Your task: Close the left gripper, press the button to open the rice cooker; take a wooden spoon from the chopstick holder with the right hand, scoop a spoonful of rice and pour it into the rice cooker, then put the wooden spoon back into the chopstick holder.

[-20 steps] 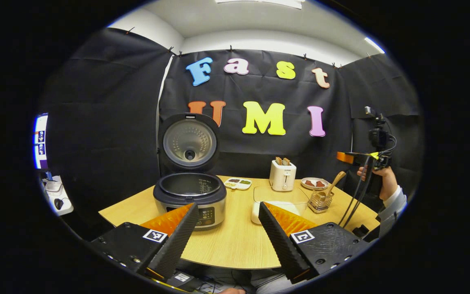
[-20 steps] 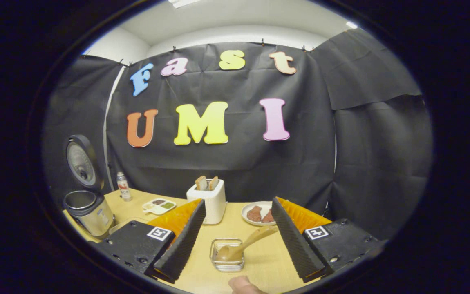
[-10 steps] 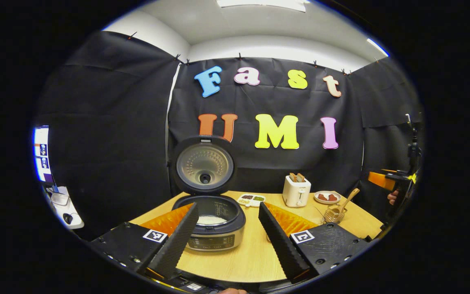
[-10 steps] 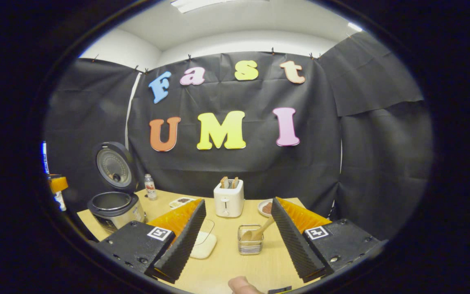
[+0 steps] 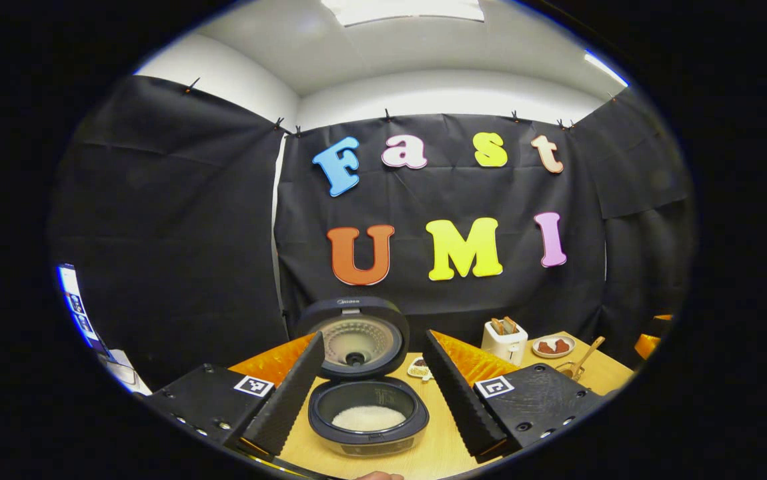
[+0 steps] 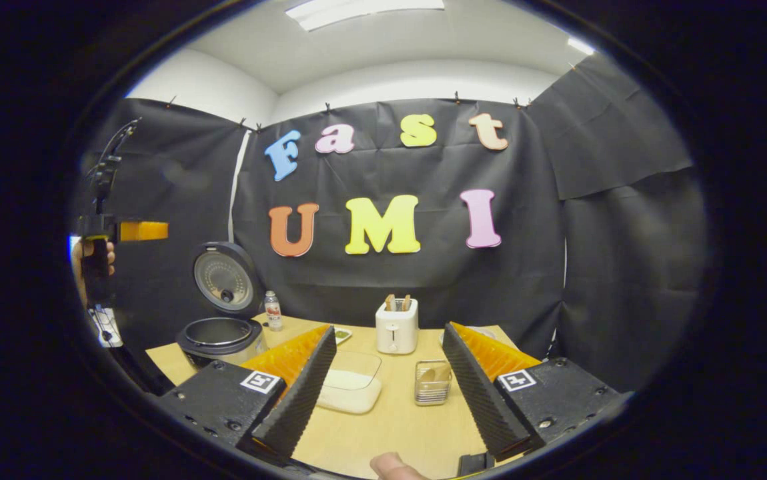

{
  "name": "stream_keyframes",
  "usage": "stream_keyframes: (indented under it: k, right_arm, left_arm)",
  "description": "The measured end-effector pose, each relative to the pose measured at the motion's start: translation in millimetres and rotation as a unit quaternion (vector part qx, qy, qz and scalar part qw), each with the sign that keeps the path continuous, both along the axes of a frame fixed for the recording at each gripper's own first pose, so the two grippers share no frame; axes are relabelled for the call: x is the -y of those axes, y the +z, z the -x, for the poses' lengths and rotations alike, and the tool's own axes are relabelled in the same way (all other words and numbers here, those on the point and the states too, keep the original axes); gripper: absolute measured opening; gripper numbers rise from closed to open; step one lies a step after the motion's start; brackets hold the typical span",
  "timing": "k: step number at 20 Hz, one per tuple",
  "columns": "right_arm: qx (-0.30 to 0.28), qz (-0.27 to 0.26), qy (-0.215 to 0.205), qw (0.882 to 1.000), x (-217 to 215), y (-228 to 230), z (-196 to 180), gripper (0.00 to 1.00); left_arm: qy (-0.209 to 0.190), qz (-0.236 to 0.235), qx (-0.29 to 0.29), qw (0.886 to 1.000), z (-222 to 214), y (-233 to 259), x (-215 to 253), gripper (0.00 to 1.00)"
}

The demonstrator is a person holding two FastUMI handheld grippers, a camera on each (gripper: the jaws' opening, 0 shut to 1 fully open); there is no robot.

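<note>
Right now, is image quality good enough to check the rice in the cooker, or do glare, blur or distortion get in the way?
Left gripper view: sharp, rice clearly lit in the rice cooker, edges bowed by fisheye. Right gripper view: ceiling light glares, rice cooker small and far, its contents unreadable.

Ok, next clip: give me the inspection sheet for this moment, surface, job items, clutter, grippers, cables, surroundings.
Surface: light wooden table, no spills seen.
Job's things: rice cooker open, lid upright, white rice inside; wooden spoon standing in the chopstick holder; rice container beside the holder.
Clutter: toaster with bread, plate of food, divided sauce dish, small bottle.
Grippers: left gripper open, empty, over the cooker; right gripper open, empty, back from the holder.
Cables: nothing seen on the table.
Surroundings: black cloth wall, white ceiling with lights, screen at the left edge.
</note>
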State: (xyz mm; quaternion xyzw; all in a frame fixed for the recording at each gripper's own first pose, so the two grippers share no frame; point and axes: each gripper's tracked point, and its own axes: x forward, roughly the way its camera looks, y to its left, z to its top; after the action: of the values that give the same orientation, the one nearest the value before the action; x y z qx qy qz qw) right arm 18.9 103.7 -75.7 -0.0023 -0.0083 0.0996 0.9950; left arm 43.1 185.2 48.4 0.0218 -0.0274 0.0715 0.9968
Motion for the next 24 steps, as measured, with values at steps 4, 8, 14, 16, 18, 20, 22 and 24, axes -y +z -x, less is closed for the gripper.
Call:
stream_keyframes:
  k: [4,8,14,16,18,20,22,24]
  right_arm:
    - [-0.013,0.009,0.019,1.000,-16,-12,-1,1.00]
    - [-0.009,0.006,0.031,0.999,-20,-11,-6,0.98]
    - [0.007,0.000,0.049,0.999,-33,-12,-20,1.00]
    - [0.008,0.011,0.056,0.998,-39,-18,-23,1.00]
    - [0.002,0.020,0.062,0.998,-44,-26,-26,1.00]
    - [-0.006,0.020,0.063,0.998,-45,-32,-28,0.98]
    - [-0.015,0.023,0.060,0.998,-43,-36,-29,1.00]
    - [-0.018,0.020,0.054,0.998,-39,-35,-28,0.98]
  left_arm:
    - [0.006,0.022,0.017,1.000,-48,25,-31,0.95]
    - [0.027,0.053,0.011,0.998,-112,18,-71,0.96]
    - [0.026,0.069,0.000,0.997,-193,4,-100,1.00]
    - [0.031,0.078,-0.019,0.996,-216,-9,-107,0.94]
    - [0.035,0.082,-0.034,0.995,-231,-19,-110,0.94]
    - [0.042,0.080,-0.058,0.994,-239,-35,-112,0.94]
    - [0.045,0.073,-0.059,0.995,-241,-37,-113,0.96]
    - [0.047,0.078,-0.075,0.993,-234,-39,-110,0.96]
